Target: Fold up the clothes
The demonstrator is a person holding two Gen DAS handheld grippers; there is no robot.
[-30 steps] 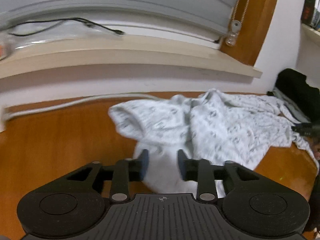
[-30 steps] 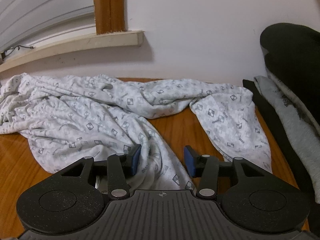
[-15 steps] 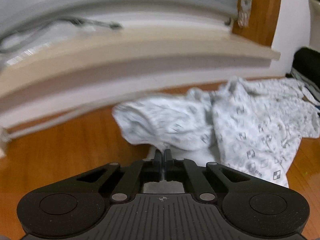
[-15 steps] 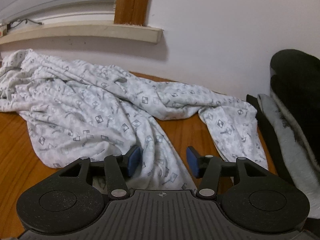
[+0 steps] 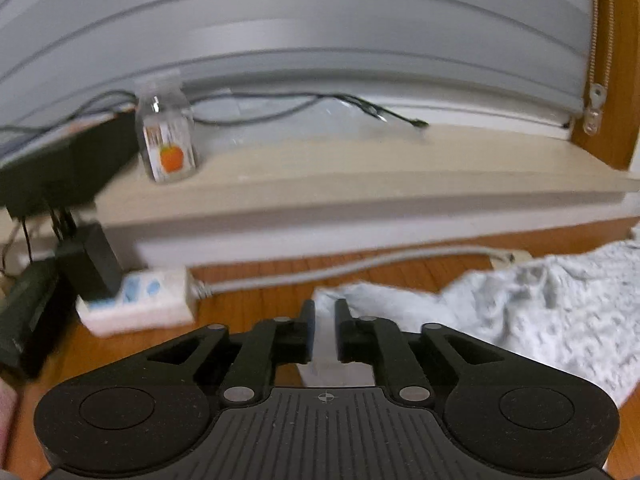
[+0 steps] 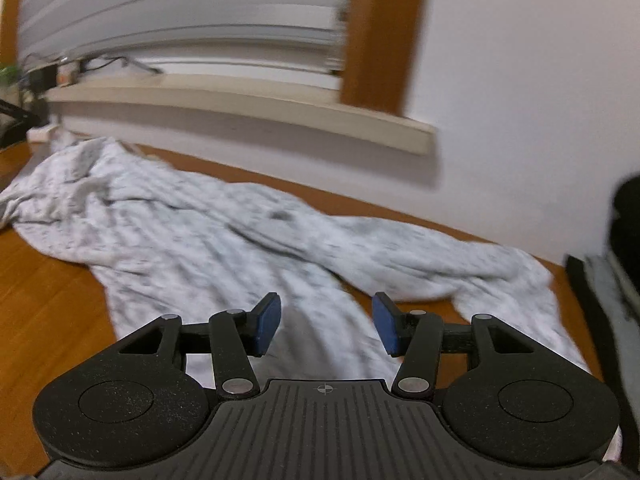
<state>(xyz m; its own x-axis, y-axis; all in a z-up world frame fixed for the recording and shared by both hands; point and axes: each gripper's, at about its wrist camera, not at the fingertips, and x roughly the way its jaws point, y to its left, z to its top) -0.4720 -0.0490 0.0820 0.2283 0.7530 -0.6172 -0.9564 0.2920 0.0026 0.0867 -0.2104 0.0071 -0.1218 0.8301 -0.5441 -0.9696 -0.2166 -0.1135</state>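
Patterned white garment (image 6: 248, 240) lies rumpled and spread across the wooden tabletop (image 6: 44, 304); no neat fold visible. Left gripper (image 5: 324, 330) nearly closed, pinching a cloth edge. Right gripper (image 6: 326, 328) spread wide, empty, hovering over fabric. Folding largely remains.

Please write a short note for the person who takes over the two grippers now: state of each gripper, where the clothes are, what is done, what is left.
Left gripper: fingers nearly closed on an edge of the white patterned garment, with a small gap showing.
Right gripper: open, holding nothing, hovering over the garment's lower part.
The garment lies crumpled and spread across the wooden table. A dark pile of clothes sits at the right edge. A power strip is close to the left gripper.
Done: only one edge is gripped; no fold is made.
Left: grip a second edge, flatten, fold.
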